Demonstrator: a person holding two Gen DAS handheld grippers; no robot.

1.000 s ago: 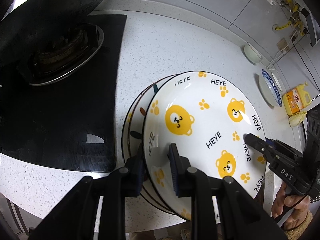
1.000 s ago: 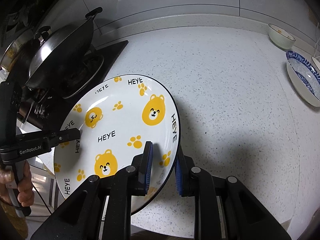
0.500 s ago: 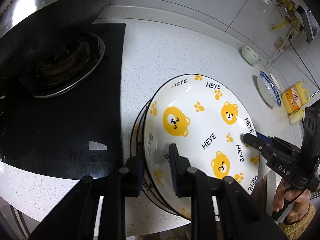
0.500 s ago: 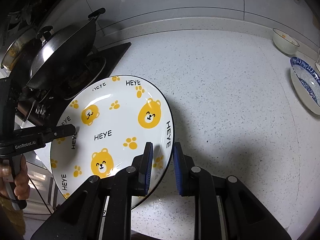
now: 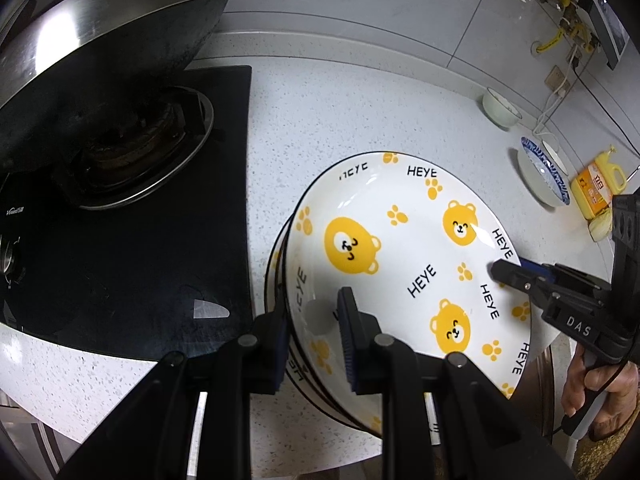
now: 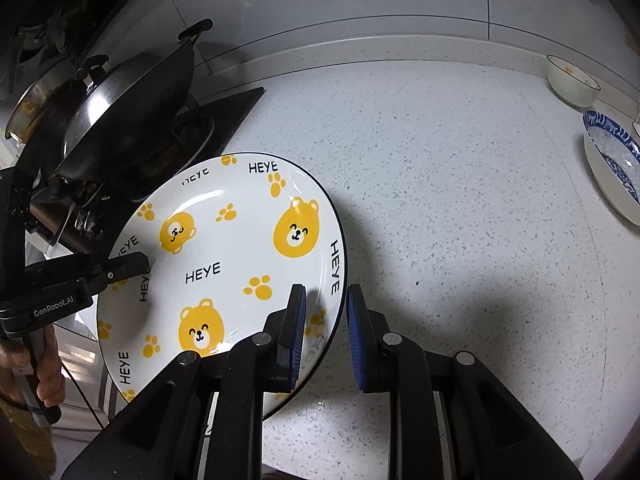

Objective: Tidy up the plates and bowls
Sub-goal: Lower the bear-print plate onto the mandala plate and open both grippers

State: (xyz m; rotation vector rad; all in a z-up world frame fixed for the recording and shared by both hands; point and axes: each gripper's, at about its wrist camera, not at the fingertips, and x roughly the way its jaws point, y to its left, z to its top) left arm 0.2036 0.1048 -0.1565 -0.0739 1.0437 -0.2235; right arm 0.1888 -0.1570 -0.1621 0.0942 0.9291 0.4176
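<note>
A white plate with yellow bears and "HEYE" lettering [image 5: 400,264] [image 6: 224,272] tops a small stack; the rims of the lower plates [image 5: 276,276] peek out on its left. My left gripper [image 5: 312,328] is shut on the stack's near-left rim, one finger on the top plate and one outside the stack. My right gripper [image 6: 324,320] is shut on the opposite rim, one finger above and one below. Each gripper shows in the other's view, the right gripper [image 5: 504,270] and the left gripper [image 6: 136,264]. The stack reaches past the counter's front edge.
A lidded wok [image 5: 100,60] sits on the black hob [image 5: 120,260] to the left. At the back right of the speckled counter [image 6: 440,160] stand a small white bowl [image 6: 572,80], a blue-rimmed dish [image 6: 612,168] and a yellow bottle [image 5: 596,188].
The lower plates now show less from under the bear plate on its left. In the right wrist view the plate has shifted slightly left. Both grips are unchanged.
</note>
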